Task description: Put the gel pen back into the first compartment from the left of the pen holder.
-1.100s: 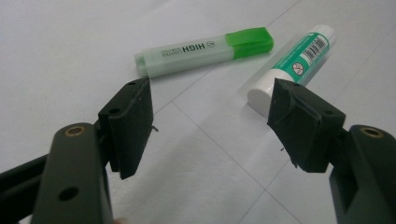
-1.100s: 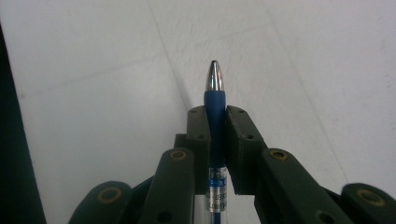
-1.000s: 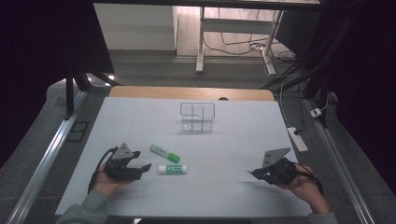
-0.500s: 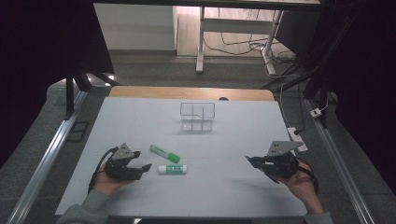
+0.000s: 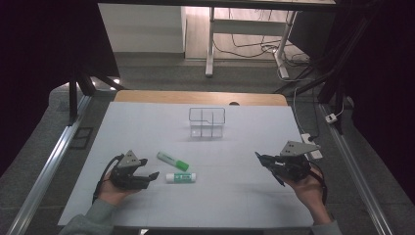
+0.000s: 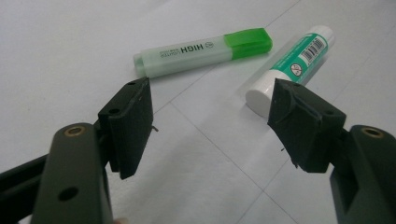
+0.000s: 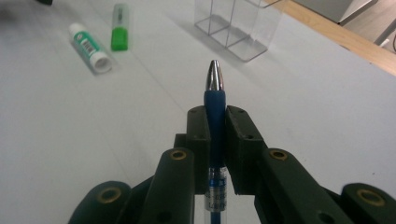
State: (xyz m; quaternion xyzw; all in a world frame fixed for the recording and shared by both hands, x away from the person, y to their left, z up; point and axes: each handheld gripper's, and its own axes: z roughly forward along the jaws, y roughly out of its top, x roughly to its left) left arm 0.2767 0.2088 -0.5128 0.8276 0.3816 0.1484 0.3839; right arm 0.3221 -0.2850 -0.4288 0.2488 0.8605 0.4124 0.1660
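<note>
- The right gripper (image 7: 215,122) has its fingers (image 7: 198,135) pinching a blue pen (image 7: 214,100), whose silver tip sticks out past the fingers and points toward the clear organizer (image 7: 238,28).
- In the high view that right gripper (image 5: 264,164) sits at the right side of the white counter (image 5: 244,196), lifted a little off the surface, with the person's hand (image 5: 308,188) behind it.
- The left gripper (image 6: 212,123) has its fingers (image 6: 130,121) spread wide, with nothing between them.
- Just beyond those fingers lie a green highlighter (image 6: 201,51) and a glue stick (image 6: 292,65), both flat on the counter, close to each other but apart.
- From above, the left gripper (image 5: 149,177) rests at the near left, the glue stick (image 5: 181,177) just beside its fingertips and the highlighter (image 5: 172,160) a little farther back.
- The clear organizer (image 5: 206,122) stands upright near the far edge, well apart from both grippers.
</note>
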